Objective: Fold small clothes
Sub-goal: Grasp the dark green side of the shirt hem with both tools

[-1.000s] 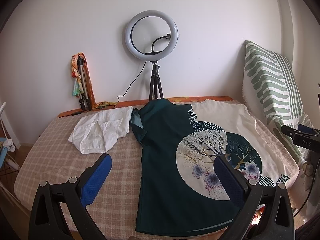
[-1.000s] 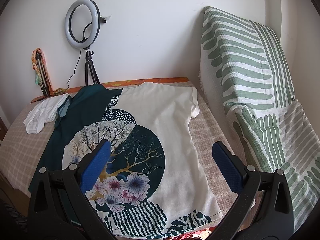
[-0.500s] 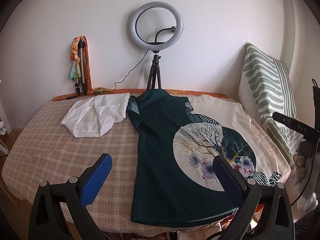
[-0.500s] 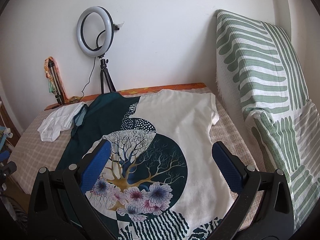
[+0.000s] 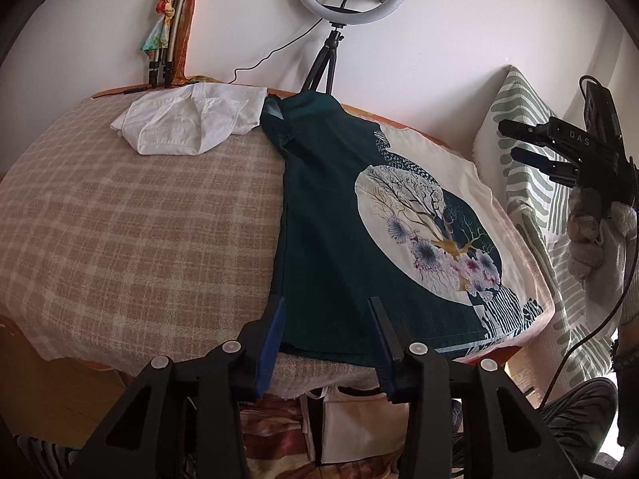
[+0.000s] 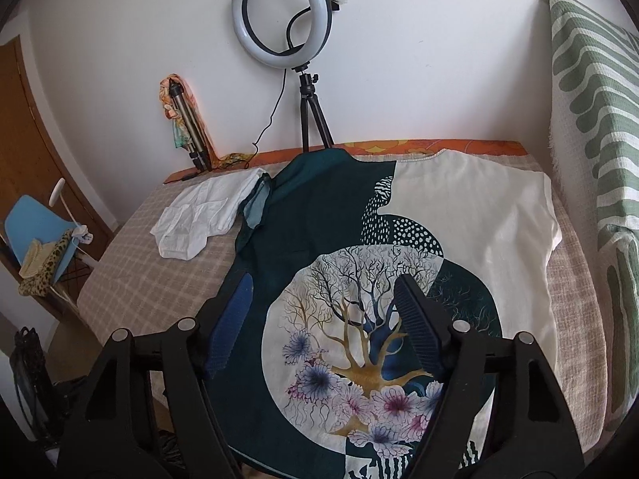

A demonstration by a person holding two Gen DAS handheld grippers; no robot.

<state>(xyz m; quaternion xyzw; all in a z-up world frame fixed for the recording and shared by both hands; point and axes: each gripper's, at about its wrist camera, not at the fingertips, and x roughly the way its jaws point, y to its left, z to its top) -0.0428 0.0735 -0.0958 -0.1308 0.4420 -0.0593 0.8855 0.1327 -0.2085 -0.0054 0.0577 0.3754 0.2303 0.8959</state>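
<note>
A big T-shirt [image 6: 459, 239], half dark green and half cream, lies flat on the checked bench [image 5: 139, 219]. It looks soft, light and floppy, so it will bend anywhere. A good place to grab is the bottom hem near the corners. The left gripper [image 5: 325, 319] hangs over the green corner, its jaws partly apart and holding nothing. The right gripper [image 6: 323, 307] hangs above the tree picture, jaws wide.

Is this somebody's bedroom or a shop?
Most likely a room in someone's home, maybe a bedroom. A tree-print T-shirt and a white garment lie on a checked cloth over a bed or table. A ring light stands by the wall, and a green striped cushion leans nearby.
</note>
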